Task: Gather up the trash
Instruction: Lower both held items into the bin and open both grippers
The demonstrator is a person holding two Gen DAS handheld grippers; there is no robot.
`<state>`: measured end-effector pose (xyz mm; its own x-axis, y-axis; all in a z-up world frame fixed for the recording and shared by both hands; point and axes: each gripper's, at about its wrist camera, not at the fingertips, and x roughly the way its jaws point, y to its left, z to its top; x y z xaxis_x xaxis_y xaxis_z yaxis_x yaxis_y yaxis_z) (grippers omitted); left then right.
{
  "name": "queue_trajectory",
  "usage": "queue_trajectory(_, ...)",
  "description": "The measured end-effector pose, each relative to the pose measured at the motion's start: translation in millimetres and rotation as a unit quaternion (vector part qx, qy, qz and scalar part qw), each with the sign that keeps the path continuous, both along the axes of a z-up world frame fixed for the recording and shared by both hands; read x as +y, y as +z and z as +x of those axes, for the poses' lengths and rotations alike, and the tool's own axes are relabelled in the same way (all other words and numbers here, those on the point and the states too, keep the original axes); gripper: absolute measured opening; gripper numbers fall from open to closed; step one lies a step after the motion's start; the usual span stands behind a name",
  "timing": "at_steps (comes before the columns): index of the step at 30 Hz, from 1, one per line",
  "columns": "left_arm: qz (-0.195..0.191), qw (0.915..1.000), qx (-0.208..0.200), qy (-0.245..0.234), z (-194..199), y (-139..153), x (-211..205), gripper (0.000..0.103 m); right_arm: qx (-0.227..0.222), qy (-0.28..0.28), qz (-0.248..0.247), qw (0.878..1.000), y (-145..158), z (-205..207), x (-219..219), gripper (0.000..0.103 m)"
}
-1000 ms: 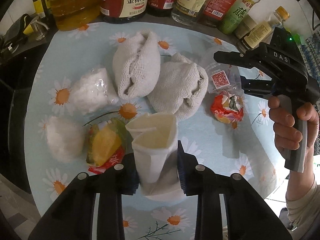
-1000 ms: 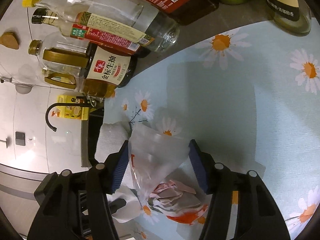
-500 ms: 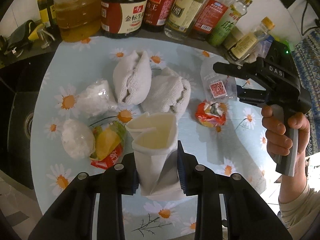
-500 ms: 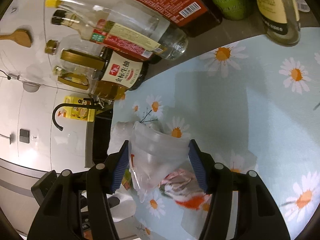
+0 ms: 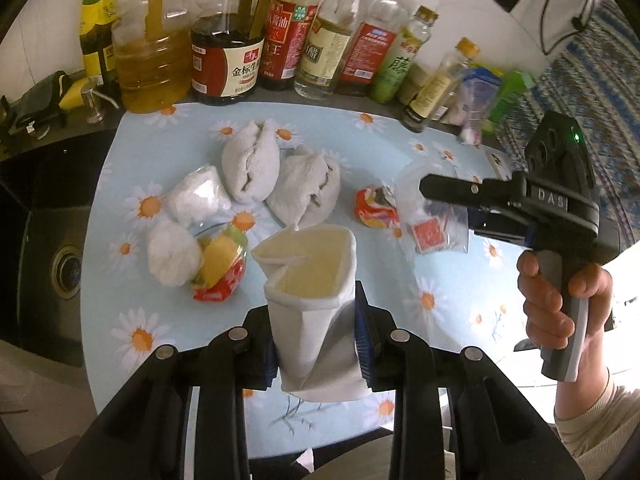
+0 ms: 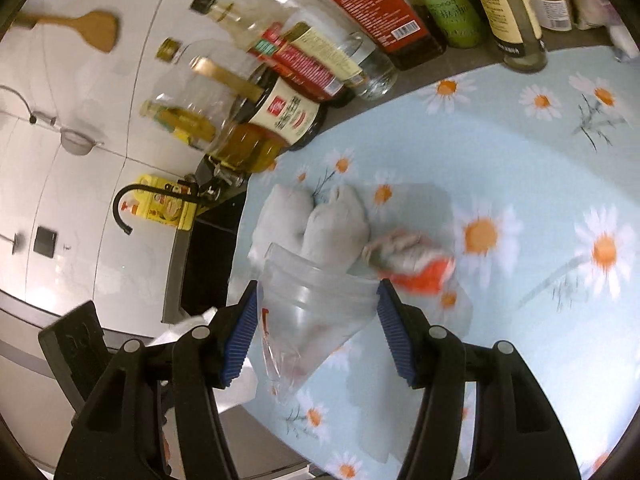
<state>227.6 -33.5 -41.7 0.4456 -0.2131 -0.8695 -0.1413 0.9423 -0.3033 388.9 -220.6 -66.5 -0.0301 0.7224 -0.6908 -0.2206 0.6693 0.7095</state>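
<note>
Above the counter (image 5: 400, 280), both claws have risen: left claw (image 5: 316, 332) pinches the white bag (image 5: 310, 280), right claw (image 6: 316, 328) carries a clear wrapper (image 6: 312, 312) toward it.

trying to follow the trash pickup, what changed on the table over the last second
The right gripper has lifted the clear plastic wrapper off the tablecloth and carried it away from the bottles, toward the white bag. The left gripper has raised that bag. Both grips held. The two cloths, the red crumpled wrapper and the other trash lie where they were.
</note>
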Motion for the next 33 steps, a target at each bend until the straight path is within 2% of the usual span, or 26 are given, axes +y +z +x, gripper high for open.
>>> queue_trajectory(8, -0.015, 0.9998, -0.01, -0.013, -49.0, 0.1, 9.4, 0.029, -0.008, -0.015, -0.022, 1.0, 12.2, -63.4, -1.8, 0.059)
queue_trajectory(16, -0.034, 0.9993, -0.003, -0.018, -94.2, -15.6, 19.1, 0.029, -0.001, -0.001, -0.047, 0.999, 5.5, -126.3, 9.5, 0.059)
queue_trajectory(23, -0.046, 0.9988, 0.014, -0.013, -134.6, -34.9, 29.6, 0.029, 0.009, 0.03, -0.066, 0.997, -3.9, -182.5, 27.8, 0.059)
queue_trajectory(33, -0.065, 0.9966, 0.051, -0.004, -183.5, -71.1, 38.8, 0.029, 0.032, 0.066, -0.095, 0.993, -25.6, -240.5, 43.6, 0.059)
